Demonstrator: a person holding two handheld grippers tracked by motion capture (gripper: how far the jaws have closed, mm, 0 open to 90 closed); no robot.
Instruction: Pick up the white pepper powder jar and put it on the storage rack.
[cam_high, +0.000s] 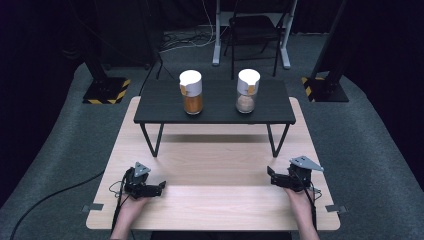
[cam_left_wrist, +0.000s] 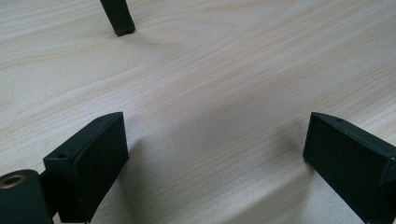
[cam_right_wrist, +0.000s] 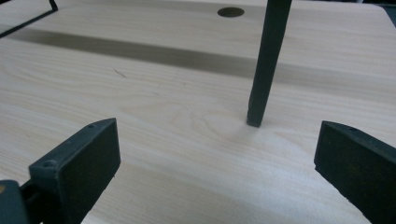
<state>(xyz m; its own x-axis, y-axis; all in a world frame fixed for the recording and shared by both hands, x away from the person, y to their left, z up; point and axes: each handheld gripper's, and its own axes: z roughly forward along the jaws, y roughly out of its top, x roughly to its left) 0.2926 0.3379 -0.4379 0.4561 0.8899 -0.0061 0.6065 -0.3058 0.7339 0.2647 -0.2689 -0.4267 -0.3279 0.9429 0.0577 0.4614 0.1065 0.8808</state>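
Fingers (cam_left_wrist: 93, 158) of the left gripper (cam_high: 161, 186) and right gripper (cam_high: 270, 175) are spread apart, empty, low over the bench (cam_high: 215, 200); two jars (cam_high: 191, 92) stand on the shelf (cam_high: 215, 112) at 12 o'clock.

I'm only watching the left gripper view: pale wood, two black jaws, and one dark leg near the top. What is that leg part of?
Observer: It belongs to a small black shelf standing on the wooden table.
Operator: Is anything on it?
Observer: Two jars with white lids. The left jar holds orange-brown powder.
Operator: And the other?
Observer: The right jar holds something paler, beige.
Operator: Where is the other hand-held gripper?
Observer: The right hand-held gripper rests low near the table's right front, jaws apart, like the left hand-held gripper opposite.
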